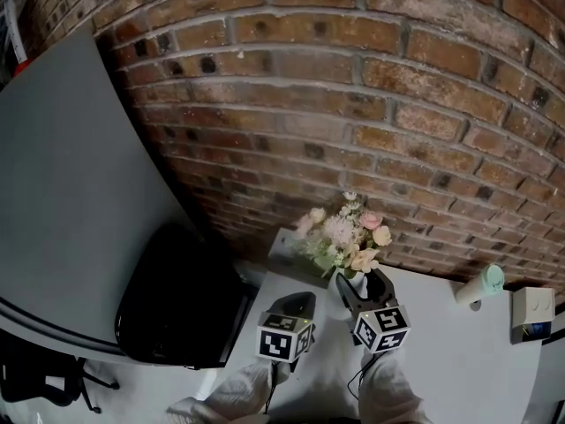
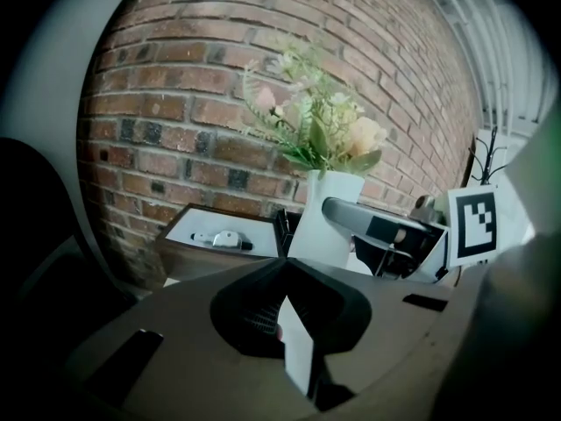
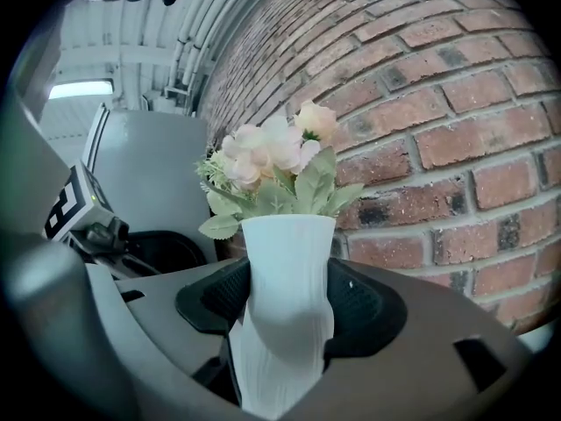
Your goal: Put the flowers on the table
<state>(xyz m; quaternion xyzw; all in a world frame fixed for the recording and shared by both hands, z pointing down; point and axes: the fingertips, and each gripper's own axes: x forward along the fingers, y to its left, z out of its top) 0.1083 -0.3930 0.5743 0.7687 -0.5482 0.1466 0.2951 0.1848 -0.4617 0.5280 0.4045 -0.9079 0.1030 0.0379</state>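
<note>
Vase (image 3: pixel 285 261) upright, flowers (image 3: pixel 272 152) up (right tongs (image 3: pixel 291 310) clamped)

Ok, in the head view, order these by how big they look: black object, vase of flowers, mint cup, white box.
1. black object
2. vase of flowers
3. white box and mint cup look about alike; not ranking them.

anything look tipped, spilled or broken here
Nothing stands out. The white vase is upright, clamped by the right gripper, its flowers look intact, and nothing is spilled on the table.
</note>
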